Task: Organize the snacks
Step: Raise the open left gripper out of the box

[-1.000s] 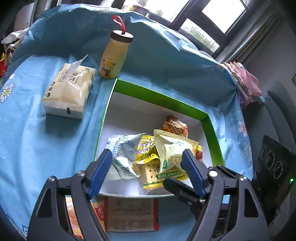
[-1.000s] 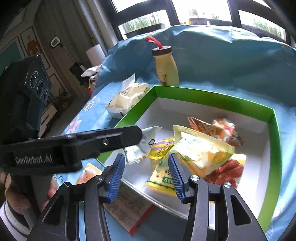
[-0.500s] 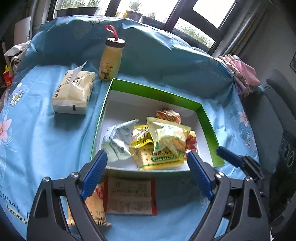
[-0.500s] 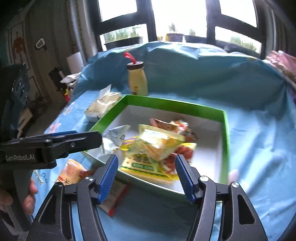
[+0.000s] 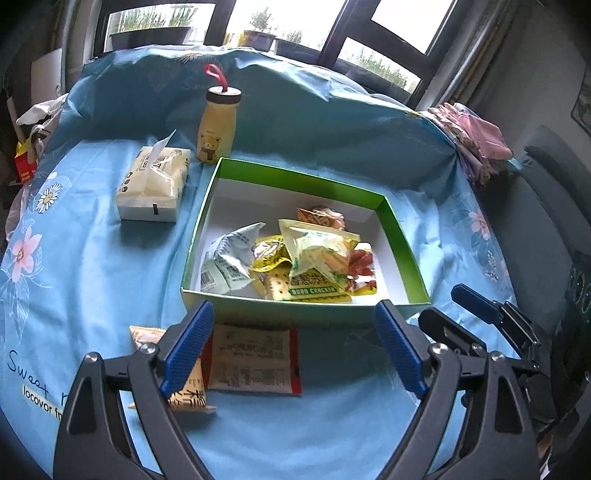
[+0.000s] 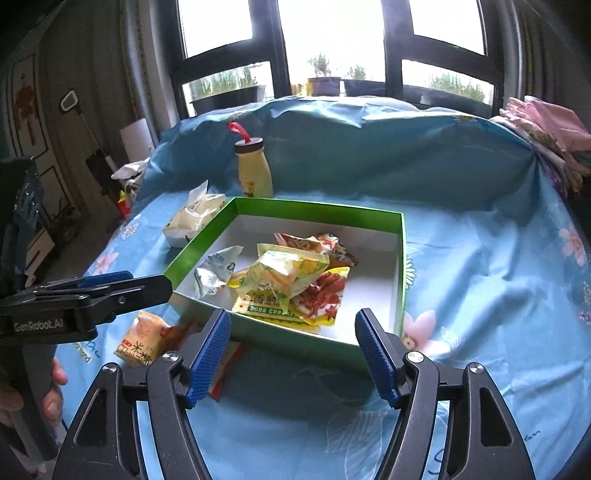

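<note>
So straight ahead of the left gripper (image 5: 293,345) sits the box (image 5: 400,236) with a heap of snack packets (image 5: 295,258) in it. Two packets (image 5: 255,365) lie on the cloth between gripper and box. Tissue pack (image 5: 153,184) ahead-left, bottle (image 5: 217,127) behind the box's far-left corner.

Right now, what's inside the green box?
The green box holds a heap of snack packets: a white pouch, a soda cracker pack, and red and orange wrappers. Whatever lies beneath is covered.

Daylight from blown-out windows (image 6: 332,33) behind, soft shadows, fisheye bending (dark vignetted corners), fairly sharp
</note>
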`<state>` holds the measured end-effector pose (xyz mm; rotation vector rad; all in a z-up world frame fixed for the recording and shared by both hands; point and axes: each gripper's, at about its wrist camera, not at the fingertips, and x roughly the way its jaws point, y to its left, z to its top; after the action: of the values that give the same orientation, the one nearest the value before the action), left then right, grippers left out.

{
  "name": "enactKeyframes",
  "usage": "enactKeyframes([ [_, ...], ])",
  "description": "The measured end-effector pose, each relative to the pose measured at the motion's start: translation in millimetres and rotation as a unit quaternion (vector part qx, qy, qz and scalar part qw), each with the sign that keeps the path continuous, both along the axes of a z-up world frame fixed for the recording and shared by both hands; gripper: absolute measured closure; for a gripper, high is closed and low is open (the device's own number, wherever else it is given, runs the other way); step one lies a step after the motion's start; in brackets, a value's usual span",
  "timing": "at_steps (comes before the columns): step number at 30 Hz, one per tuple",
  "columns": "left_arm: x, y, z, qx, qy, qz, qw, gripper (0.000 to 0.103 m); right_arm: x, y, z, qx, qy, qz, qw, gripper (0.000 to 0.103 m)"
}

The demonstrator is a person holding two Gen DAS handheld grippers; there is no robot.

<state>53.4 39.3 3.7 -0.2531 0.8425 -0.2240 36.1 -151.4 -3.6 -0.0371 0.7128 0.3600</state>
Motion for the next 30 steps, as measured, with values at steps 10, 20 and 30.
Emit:
enactKeyframes([
  [10, -23, -11, 14, 0.003, -0.024, -0.008, 0.9997, 0.0, -17, -10, 9, 0.006, -0.008, -0.006, 1.0, 0.032],
  [20, -38, -14, 22, 0.014, -0.04, -0.012, 0.999, 0.0, -27, -15, 15, 0.011, -0.015, -0.014, 1.0, 0.025],
  [30, -44, -4, 20, 0.003, -0.037, -0.011, 0.9992, 0.0, -32, -13, 15, 0.015, -0.012, -0.01, 1.0, 0.024],
])
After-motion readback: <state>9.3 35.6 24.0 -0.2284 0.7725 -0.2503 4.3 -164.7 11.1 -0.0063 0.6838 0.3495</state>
